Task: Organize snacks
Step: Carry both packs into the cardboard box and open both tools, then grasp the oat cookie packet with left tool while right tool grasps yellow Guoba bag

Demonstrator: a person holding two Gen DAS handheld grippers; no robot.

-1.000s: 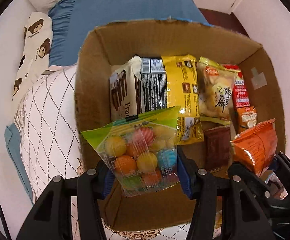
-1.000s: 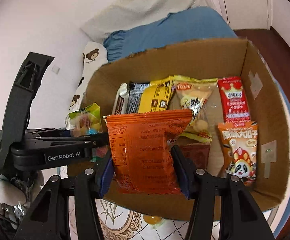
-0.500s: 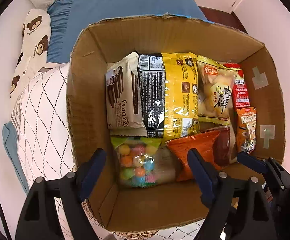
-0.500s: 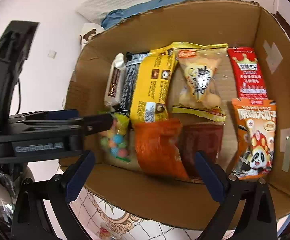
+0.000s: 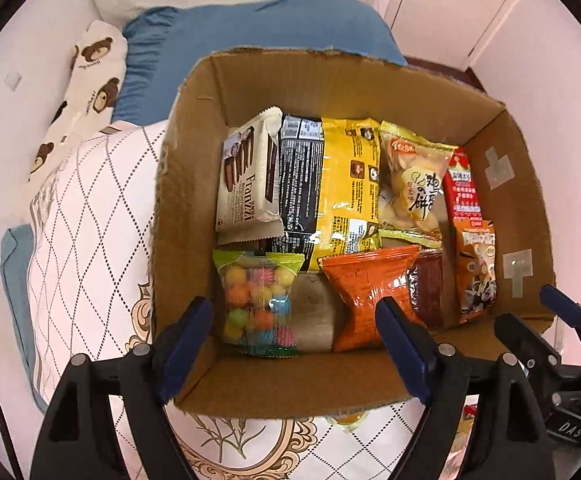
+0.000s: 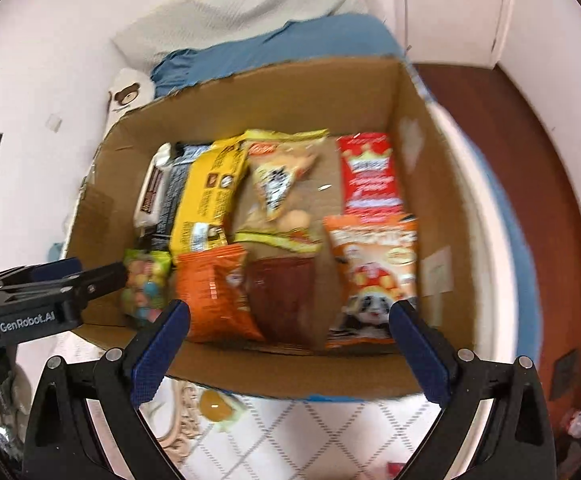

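An open cardboard box (image 5: 186, 184) (image 6: 442, 208) sits on a bed and holds several snack packs. A clear bag of coloured candy balls (image 5: 259, 300) (image 6: 144, 286) lies at its near left. An orange snack bag (image 5: 370, 296) (image 6: 214, 292) lies beside it. My left gripper (image 5: 294, 344) is open and empty above the near wall, over the candy bag. My right gripper (image 6: 290, 346) is open and empty above the near wall, near the orange bag. The right gripper also shows in the left wrist view (image 5: 538, 320), and the left gripper in the right wrist view (image 6: 90, 276).
Further back in the box lie a white Franzzi pack (image 5: 248, 176), a black pack (image 5: 298, 184), a yellow pack (image 5: 348, 184), a red pack (image 6: 368, 172) and a panda pack (image 6: 374, 276). A quilted white bedcover (image 5: 86, 240), blue pillow (image 5: 250, 36) and bear pillow (image 5: 86, 80) surround the box.
Both grippers opened and let go: the candy bag and the orange bag dropped into the near part of the box. Both grippers have since drawn back slightly from the box.
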